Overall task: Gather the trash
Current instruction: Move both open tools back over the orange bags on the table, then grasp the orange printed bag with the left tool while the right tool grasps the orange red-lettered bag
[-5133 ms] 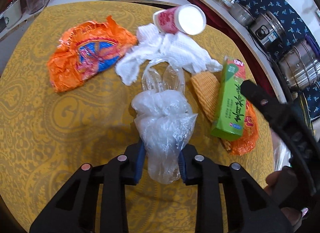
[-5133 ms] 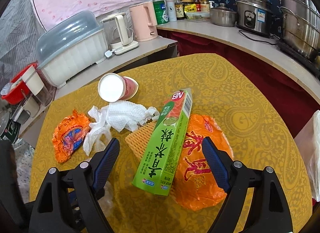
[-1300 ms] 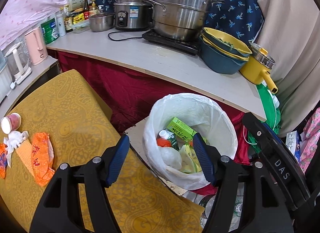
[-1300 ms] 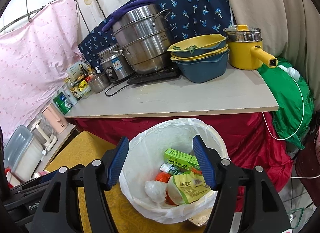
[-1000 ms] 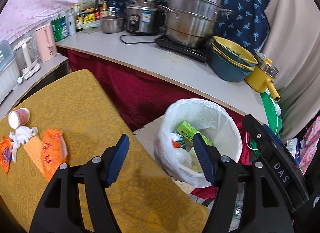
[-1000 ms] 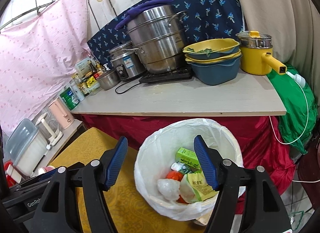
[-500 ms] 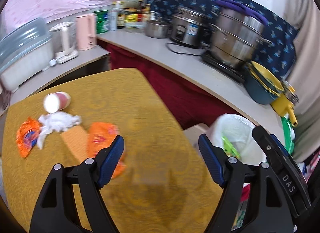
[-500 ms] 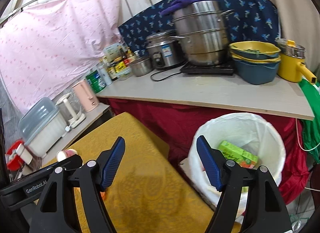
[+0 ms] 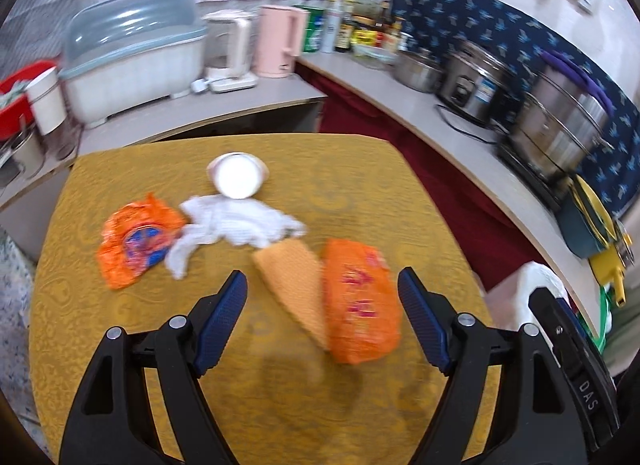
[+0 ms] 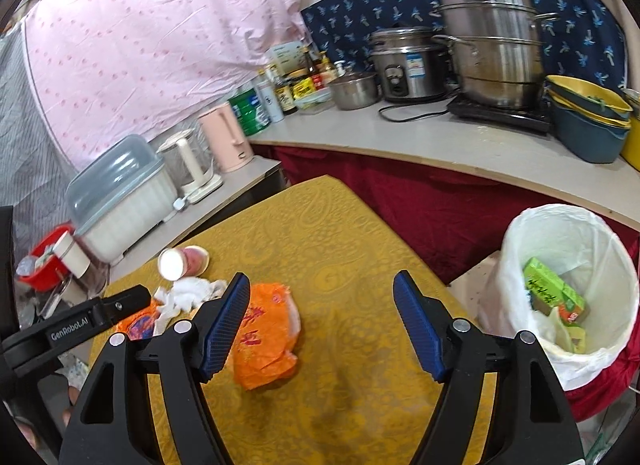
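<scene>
Your left tongs (image 9: 322, 313) stand spread and empty over the yellow counter (image 9: 360, 169), their jaws having just widened. Between their tips lie a tan waffle sheet (image 9: 294, 281) and, touching it at 3 o'clock, an orange wrapper (image 9: 360, 305). At 11 o'clock sit white tissue (image 9: 236, 225), a tipped cup (image 9: 238, 175) and a second orange wrapper (image 9: 134, 241). Your right tongs (image 10: 322, 321) also gape empty, having just widened. The lined bin (image 10: 520, 249) stands at their 3 o'clock, a green box (image 10: 548, 285) inside.
</scene>
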Available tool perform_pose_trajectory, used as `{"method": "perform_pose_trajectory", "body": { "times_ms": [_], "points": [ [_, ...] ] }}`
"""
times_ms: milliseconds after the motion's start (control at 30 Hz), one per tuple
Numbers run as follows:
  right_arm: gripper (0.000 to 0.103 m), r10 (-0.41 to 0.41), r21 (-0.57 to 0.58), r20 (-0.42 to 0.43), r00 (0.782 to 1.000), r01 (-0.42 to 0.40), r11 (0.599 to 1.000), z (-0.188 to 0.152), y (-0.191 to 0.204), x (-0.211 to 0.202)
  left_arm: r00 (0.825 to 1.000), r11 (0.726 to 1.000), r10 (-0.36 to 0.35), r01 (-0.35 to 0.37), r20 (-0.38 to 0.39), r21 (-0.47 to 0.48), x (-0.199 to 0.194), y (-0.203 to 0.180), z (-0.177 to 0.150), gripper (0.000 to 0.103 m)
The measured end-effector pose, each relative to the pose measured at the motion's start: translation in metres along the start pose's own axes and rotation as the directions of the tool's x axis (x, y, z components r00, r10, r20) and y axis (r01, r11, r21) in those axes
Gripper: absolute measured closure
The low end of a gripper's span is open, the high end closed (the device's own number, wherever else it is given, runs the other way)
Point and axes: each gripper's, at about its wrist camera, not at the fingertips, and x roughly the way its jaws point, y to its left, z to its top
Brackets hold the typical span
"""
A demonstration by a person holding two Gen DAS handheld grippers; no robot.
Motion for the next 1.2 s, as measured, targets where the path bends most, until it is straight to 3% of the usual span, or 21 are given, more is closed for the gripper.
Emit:
{"method": "perform_pose_trajectory", "body": {
  "times_ms": [267, 567, 767, 900, 1100, 1200],
  "points": [
    [0.027, 0.008, -0.056, -0.083, 0.997, -0.013, 0.998, -0.022, 0.042, 0.038, 0.996, 0.991, 0.087, -0.088, -0.014, -0.102, 0.013, 0.085, 0.009, 0.028],
    [0.027, -0.019, -0.103, -0.174, 0.985, 0.0, 0.995, -0.048, 0.072, 0.086, 0.982, 0.957, 0.177, -0.188, -0.07, -0.221, 0.041, 0.176, 0.013, 0.028],
    [0.027, -0.047, -0.134, -0.219, 0.975, 0.018, 0.991, -0.061, 0.083, 0.112, 0.972, 0.948, 0.197, -0.223, -0.129, -0.228, 0.072, 0.208, 0.012, 0.027],
    [0.027, -0.07, -0.149, -0.242, 0.968, 0.034, 0.988, -0.068, 0.085, 0.126, 0.969, 0.947, 0.192, -0.224, -0.152, -0.23, 0.09, 0.22, 0.007, 0.016],
    [0.027, -0.101, -0.15, -0.266, 0.959, 0.062, 0.987, -0.074, 0.081, 0.144, 0.966, 0.948, 0.165, -0.211, -0.202, -0.238, 0.117, 0.229, 0.0, 0.017],
    [0.031, -0.095, -0.131, -0.284, 0.954, 0.06, 0.99, -0.076, 0.075, 0.149, 0.967, 0.952, 0.18, -0.218, -0.183, -0.215, 0.118, 0.227, -0.001, 0.02]
  ]
}}
